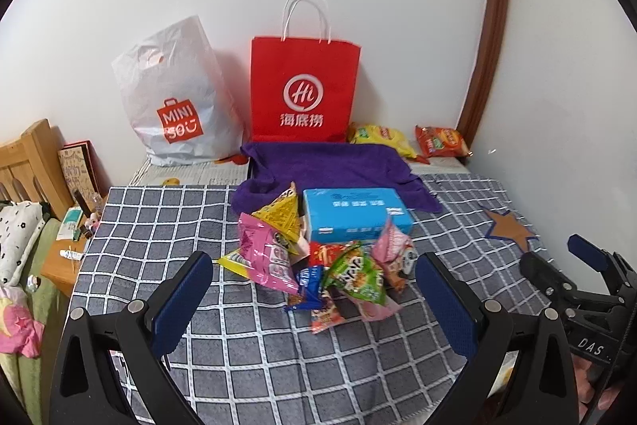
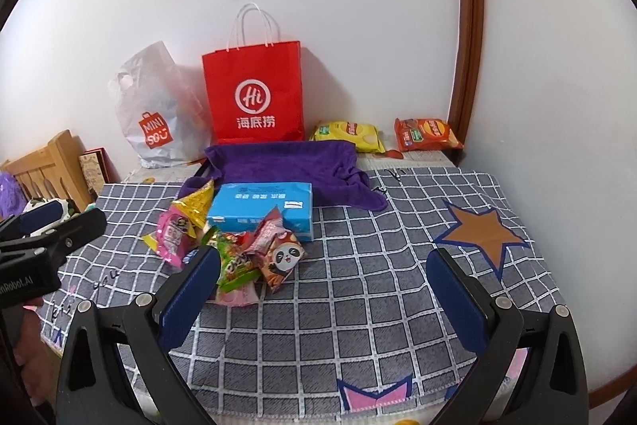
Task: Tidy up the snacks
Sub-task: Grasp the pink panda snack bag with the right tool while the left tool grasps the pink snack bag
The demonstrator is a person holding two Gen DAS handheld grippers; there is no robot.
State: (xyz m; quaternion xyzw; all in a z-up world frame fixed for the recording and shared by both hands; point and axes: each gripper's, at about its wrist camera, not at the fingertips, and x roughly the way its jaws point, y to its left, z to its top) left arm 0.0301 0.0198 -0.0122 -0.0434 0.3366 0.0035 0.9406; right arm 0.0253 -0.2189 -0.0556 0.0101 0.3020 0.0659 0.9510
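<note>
A pile of small snack packets [image 1: 318, 265] [image 2: 235, 249] lies on the grey checked cloth [image 1: 159, 226] [image 2: 378, 265], in front of a blue tissue box [image 1: 354, 212] [image 2: 264, 212]. A yellow chip bag [image 1: 380, 138] [image 2: 348, 134] and an orange chip bag [image 1: 440, 140] [image 2: 426, 134] lie at the back by the wall. My left gripper [image 1: 314, 289] is open, its fingers either side of the pile and short of it. My right gripper [image 2: 324, 289] is open over bare cloth to the right of the pile. Both hold nothing.
A red paper bag [image 1: 304, 86] [image 2: 254, 94] and a white plastic bag [image 1: 179, 94] [image 2: 159, 110] stand against the wall. A purple towel [image 1: 330, 166] [image 2: 286, 166] lies behind the tissue box. A wooden bed frame [image 1: 32, 162] and small clutter are at the left.
</note>
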